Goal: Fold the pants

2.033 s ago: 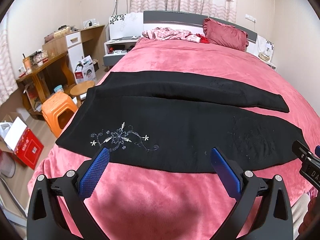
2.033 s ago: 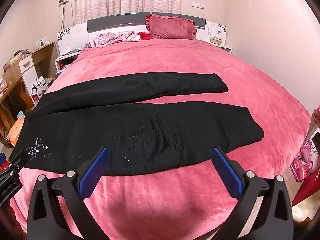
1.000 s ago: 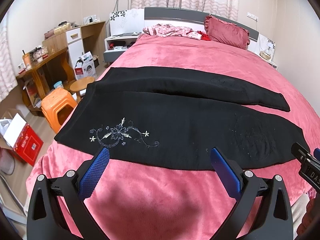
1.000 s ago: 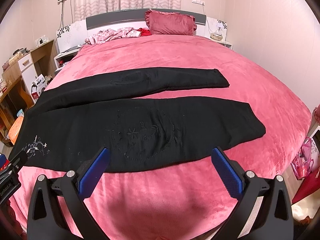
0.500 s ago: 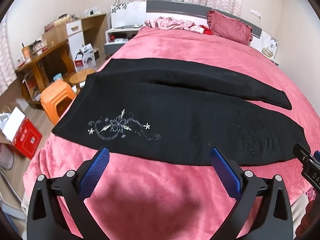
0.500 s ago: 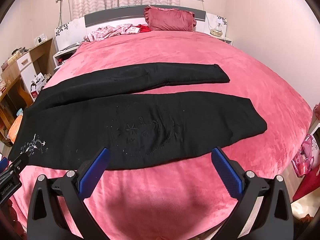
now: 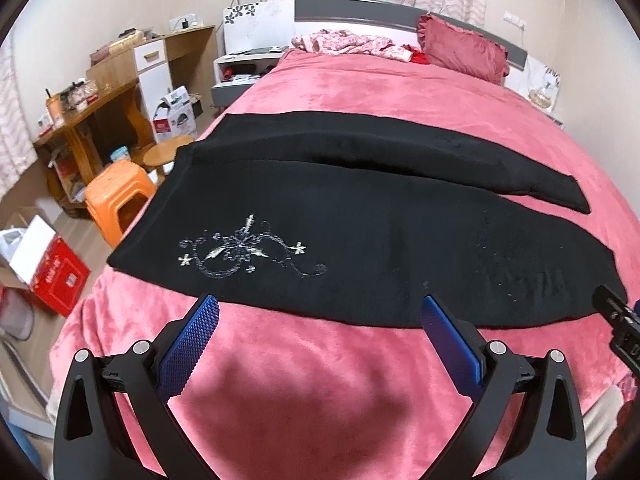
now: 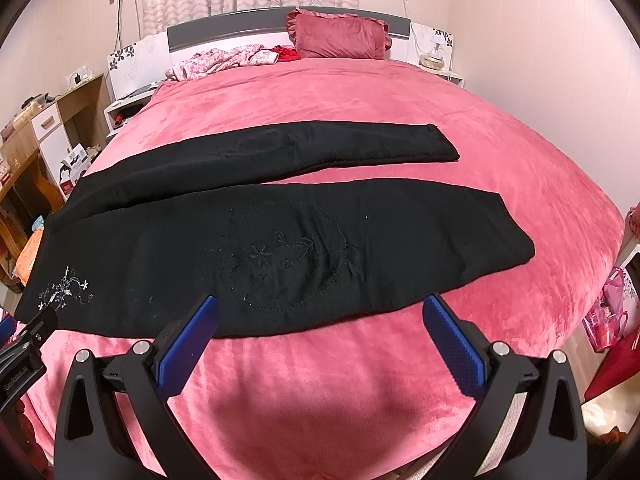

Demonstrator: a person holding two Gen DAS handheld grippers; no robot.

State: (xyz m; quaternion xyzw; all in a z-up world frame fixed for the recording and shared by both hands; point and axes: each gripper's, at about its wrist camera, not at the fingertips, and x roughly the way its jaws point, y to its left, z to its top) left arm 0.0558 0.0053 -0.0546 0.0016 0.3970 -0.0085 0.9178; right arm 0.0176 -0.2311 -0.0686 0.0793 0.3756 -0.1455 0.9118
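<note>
black pants [image 7: 360,232] flat on pink bed [image 7: 360,92] | left gripper [image 7: 318,308] fingers apart | right gripper [image 8: 318,308] fingers apart, holding nothing

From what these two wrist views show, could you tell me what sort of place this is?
A home bedroom, most likely: a large bed under a pink blanket with a pillow at the headboard, and a cluttered wooden desk beside it.

left gripper [image 7: 318,306] jaws spread wide, holding nothing; right gripper [image 8: 320,306] likewise.
</note>
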